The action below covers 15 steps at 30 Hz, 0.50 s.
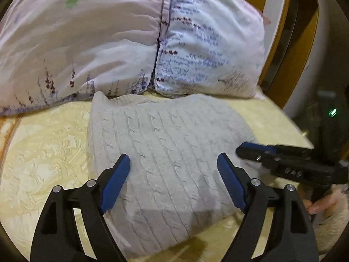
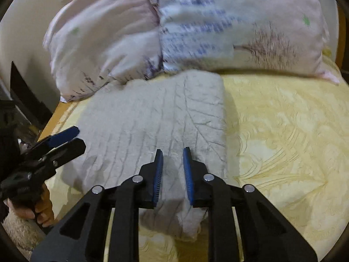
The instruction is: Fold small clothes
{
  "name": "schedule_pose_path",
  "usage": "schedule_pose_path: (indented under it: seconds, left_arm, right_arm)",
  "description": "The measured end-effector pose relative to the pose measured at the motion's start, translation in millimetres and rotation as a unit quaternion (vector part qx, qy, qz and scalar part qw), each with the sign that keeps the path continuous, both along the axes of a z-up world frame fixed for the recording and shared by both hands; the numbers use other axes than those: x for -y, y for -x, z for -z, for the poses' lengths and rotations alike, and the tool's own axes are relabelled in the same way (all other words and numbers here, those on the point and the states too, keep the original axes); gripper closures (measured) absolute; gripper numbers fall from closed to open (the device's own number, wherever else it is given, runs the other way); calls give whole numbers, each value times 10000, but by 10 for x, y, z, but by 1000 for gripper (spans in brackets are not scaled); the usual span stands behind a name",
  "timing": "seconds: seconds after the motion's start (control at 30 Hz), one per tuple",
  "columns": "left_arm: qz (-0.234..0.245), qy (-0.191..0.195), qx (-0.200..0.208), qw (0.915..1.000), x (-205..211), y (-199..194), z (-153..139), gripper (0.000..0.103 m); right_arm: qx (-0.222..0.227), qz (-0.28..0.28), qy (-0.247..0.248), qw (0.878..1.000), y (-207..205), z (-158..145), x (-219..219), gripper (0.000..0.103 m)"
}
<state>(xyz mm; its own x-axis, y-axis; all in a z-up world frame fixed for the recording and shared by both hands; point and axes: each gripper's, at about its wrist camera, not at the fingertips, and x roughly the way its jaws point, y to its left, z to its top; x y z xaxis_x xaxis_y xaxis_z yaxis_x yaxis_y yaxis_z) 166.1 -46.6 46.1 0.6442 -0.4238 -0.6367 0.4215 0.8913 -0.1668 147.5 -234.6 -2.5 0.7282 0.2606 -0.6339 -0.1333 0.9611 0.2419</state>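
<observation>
While the grey cable-knit sweater (image 1: 165, 152) sits folded into a chunky rectangle on the yellow patterned bedspread (image 1: 43, 152), both grippers hang just over its near end. It looks pretty neat, ribbing running away from the cameras, far edge tucked right up against the pillows. In the left wrist view the left gripper (image 1: 173, 163) has its jaws spread wide, blue pads out on either side of the sweater's width, nothing pinched between them. The right gripper (image 2: 173, 152) is a different story in its own view: jaws pulled in close, only a narrow gap left, and the tips sit right on top of the knit near its near right corner. Whether any fabric is really caught in there can't be made out from these shots, so that one's a shrug. Each gripper also pops up at the edge of the other's camera, with a bare hand (image 2: 41, 211) wrapped around the left one's handle and a fuzzy cream sleeve (image 2: 19, 229) below it. Behind the sweater are two pillows, a pinkish one (image 1: 82, 39) with little purple flower stems and a white one (image 1: 209, 43) with blue script-like print, leaning together. Past those there's an orange wooden headboard (image 1: 290, 61) with a white edge on the right.
</observation>
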Motion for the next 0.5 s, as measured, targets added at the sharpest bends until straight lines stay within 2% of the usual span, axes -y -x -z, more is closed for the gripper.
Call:
schedule_pose_path:
  seconds: [0.1,0.13,0.2,0.23,0.27,0.33,0.43,0.5]
  left_arm:
    - [-119,-391,170,9990,131,10,48,13]
    - [-143,-436,213,9987,141,56,19,13]
    - [-158,-272,307,9990,48,192,-64,13]
    - [-182,-188,335,9991,-6,254,-93,10]
    - [-229,-138,355,9990,-62,303,-112,8]
    - [-465,-108,458,9978,-191,434,-150,5]
    - [-853,-110,524,9949,-353,629,-163,1]
    - [-1013,-183,471,9936,-411,719,-123,1]
  right_arm:
    - [25,72,-26,10000,-17,-30,-4,84]
    - [64,78,-73,9999,25,-48,4,80]
    - [328,196,-120,9992,209,-147,39,53]
    - [466,300,-70,9984,285,-188,37,32]
    - [637,480,108,9968,392,-238,35,21]
    - [844,615,371,9938,520,-294,30,20]
    - [919,819,586,9907,697,-260,11,9]
    - [969,1076,919,9852,811,-210,-51,2]
